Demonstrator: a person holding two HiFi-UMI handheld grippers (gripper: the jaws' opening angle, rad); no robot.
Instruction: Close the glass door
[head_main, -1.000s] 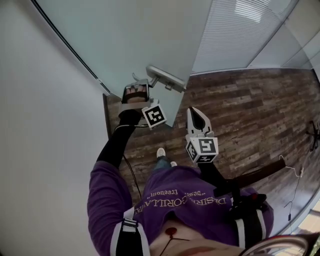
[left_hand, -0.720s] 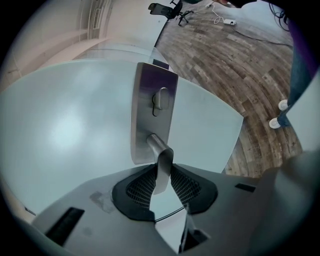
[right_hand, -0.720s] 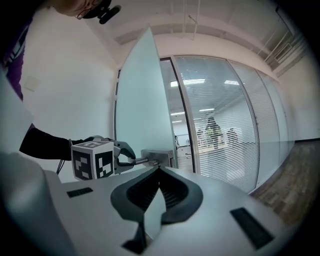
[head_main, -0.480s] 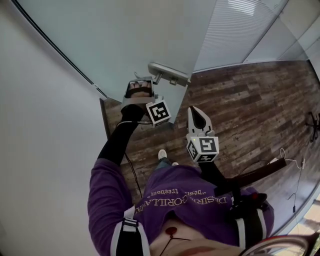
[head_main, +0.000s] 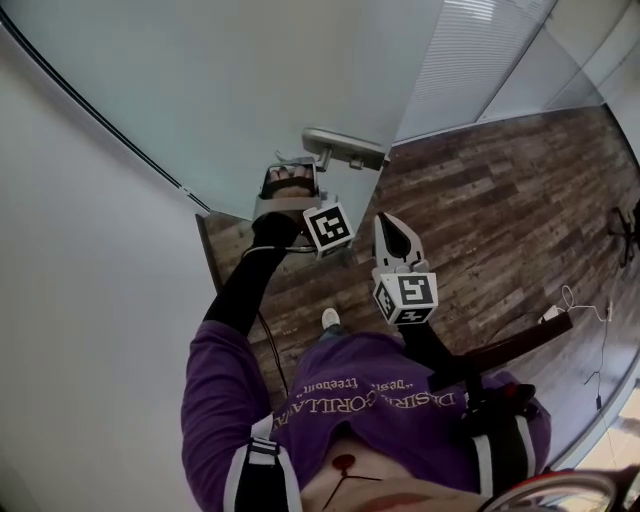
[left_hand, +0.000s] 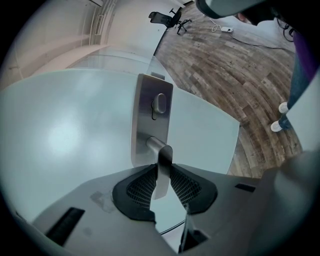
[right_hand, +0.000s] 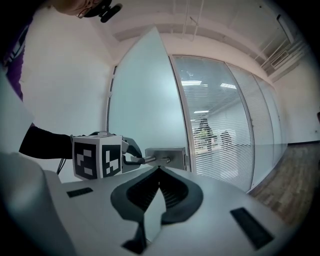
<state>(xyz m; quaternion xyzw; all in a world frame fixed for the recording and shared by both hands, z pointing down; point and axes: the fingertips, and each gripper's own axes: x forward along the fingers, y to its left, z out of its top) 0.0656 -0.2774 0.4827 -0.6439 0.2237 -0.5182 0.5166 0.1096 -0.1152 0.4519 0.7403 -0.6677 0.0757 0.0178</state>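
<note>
In the head view the glass door (head_main: 250, 90) stands ajar, with the left gripper (head_main: 305, 168) at its lever handle (head_main: 345, 148). In the left gripper view the jaws, just closing, clamp that lever. In the right gripper view the right gripper (right_hand: 159, 172) is pinched together and empty. Swinging the door home seems to remain.

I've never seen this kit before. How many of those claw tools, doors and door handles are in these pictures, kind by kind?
Grippers: 2, the left gripper and the right gripper
Glass door: 1
Door handle: 1, clamped in the left gripper
Total: 4
</note>
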